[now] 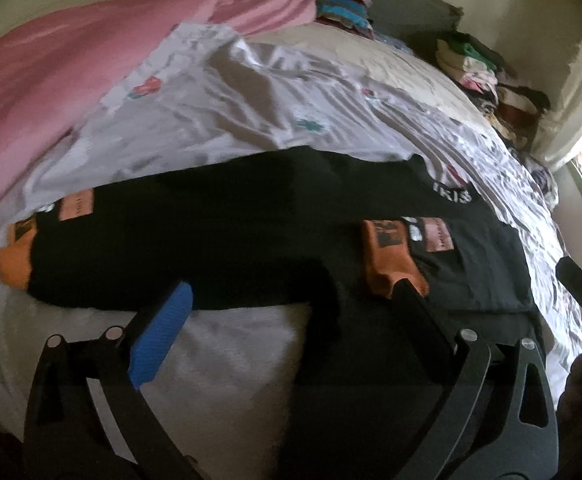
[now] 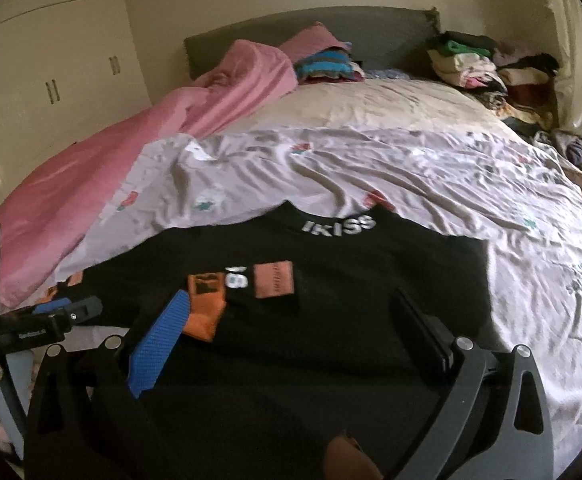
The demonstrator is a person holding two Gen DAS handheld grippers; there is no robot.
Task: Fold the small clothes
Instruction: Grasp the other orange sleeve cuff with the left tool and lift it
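Bed (image 2: 371, 104) under spread black garment (image 2: 331, 256), clothes piles (image 2: 467, 64) behind.

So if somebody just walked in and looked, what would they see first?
Probably the black shirt spread flat on the near part of the bed, with white letters at its collar and orange cuffs. Next, the big pink blanket heaped along the bed's left side. Then the piles of folded clothes at the far right corner by the headboard.
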